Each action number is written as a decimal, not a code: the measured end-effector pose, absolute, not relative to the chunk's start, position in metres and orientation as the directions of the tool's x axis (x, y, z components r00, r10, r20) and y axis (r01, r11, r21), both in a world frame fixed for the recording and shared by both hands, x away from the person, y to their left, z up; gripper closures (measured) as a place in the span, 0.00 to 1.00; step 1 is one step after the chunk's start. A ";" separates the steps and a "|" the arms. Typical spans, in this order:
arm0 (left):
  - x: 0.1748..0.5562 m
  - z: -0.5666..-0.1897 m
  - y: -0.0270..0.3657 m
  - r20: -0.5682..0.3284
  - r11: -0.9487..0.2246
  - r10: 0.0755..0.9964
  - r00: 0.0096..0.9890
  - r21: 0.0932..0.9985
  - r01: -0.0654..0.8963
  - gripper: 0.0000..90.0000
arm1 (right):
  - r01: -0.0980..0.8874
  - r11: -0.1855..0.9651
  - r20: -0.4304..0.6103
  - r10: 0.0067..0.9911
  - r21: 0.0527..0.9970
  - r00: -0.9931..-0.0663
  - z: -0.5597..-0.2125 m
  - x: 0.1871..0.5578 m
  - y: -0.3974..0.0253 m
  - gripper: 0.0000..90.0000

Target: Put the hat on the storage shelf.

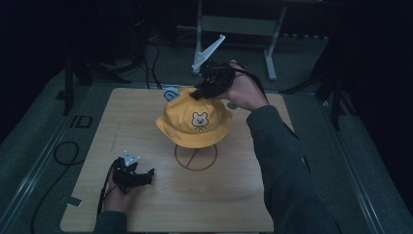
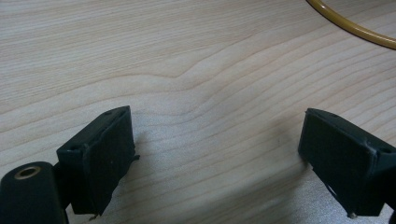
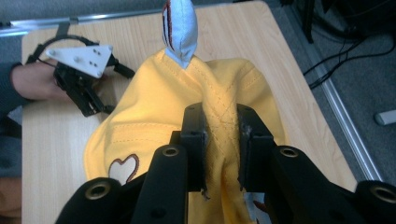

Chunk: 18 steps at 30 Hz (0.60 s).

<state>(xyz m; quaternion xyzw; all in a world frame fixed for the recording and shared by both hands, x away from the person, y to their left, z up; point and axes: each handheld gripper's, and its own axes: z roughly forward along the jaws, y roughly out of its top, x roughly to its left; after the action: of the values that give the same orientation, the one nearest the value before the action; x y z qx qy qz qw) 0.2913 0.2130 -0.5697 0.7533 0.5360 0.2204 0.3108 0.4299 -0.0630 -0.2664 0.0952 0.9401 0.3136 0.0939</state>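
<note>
Right gripper (image 3: 222,135): black two-jaw tool, jaws pinched narrow on a raised fold of fabric at the crown of the yellow cotton bucket hat with a bear face on its front (image 1: 194,122); the fold runs up between the pads along the jaw line in the right gripper view. Hat: seated on a thin golden wire stand with a ring base (image 1: 196,157), at the middle of the light wooden table (image 1: 234,204); brim hangs free all round, and a pale blue padded ear (image 3: 180,28) stands up at the far side of the crown. Right hand (image 1: 246,92): reaches in from behind and to the right of the hat, directly over it. Left gripper (image 1: 134,176): jaws wide apart, nothing between them, resting low over bare wood near the front left of the table; the ring base curves past the upper right corner of the left gripper view, so the hat lies ahead and to its right, well apart. Judgement: the right gripper is much the nearer and already has the crown, so a lift would go straight up off the stand.
</note>
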 end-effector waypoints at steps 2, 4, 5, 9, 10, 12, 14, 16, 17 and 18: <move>0.291 -0.570 0.213 -0.001 -0.232 0.945 0.328 0.704 0.671 0.12 | 0.113 0.795 -0.121 0.228 0.596 -0.966 -0.269 0.430 -0.061 0.82; 0.291 -0.570 0.213 -0.001 -0.232 0.945 0.328 0.705 0.671 0.12 | 0.108 0.802 -0.115 0.215 0.587 -0.970 -0.271 0.429 -0.059 0.77; 0.291 -0.570 0.213 -0.001 -0.232 0.945 0.328 0.705 0.670 0.12 | 0.101 0.804 -0.125 0.213 0.587 -0.969 -0.271 0.428 -0.058 0.73; 0.291 -0.570 0.213 -0.001 -0.232 0.945 0.328 0.705 0.671 0.12 | 0.094 0.822 -0.128 0.198 0.562 -0.972 -0.274 0.425 -0.057 0.57; 0.291 -0.570 0.213 -0.001 -0.232 0.945 0.328 0.705 0.671 0.12 | 0.094 0.830 -0.132 0.197 0.550 -0.971 -0.275 0.424 -0.057 0.54; 0.291 -0.570 0.213 -0.001 -0.232 0.945 0.328 0.705 0.671 0.12 | 0.092 0.841 -0.141 0.196 0.533 -0.970 -0.276 0.423 -0.056 0.49; 0.291 -0.570 0.213 -0.001 -0.232 0.945 0.328 0.705 0.671 0.12 | 0.097 0.847 -0.144 0.200 0.522 -0.969 -0.277 0.422 -0.056 0.45; 0.291 -0.570 0.213 -0.001 -0.232 0.945 0.328 0.705 0.671 0.12 | 0.098 0.849 -0.148 0.202 0.519 -0.968 -0.276 0.422 -0.057 0.42; 0.291 -0.570 0.213 -0.001 -0.232 0.945 0.328 0.705 0.671 0.12 | 0.096 0.850 -0.152 0.202 0.518 -0.968 -0.276 0.422 -0.058 0.41; 0.291 -0.570 0.213 -0.001 -0.232 0.945 0.328 0.705 0.671 0.12 | 0.098 0.850 -0.153 0.205 0.518 -0.967 -0.275 0.422 -0.059 0.39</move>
<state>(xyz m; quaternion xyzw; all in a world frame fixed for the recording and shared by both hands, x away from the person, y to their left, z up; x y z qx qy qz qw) 0.2913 0.2130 -0.5697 0.7532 0.5362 0.2205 0.3109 0.4221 -0.0585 -0.2749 0.0791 0.9563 0.2625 0.1017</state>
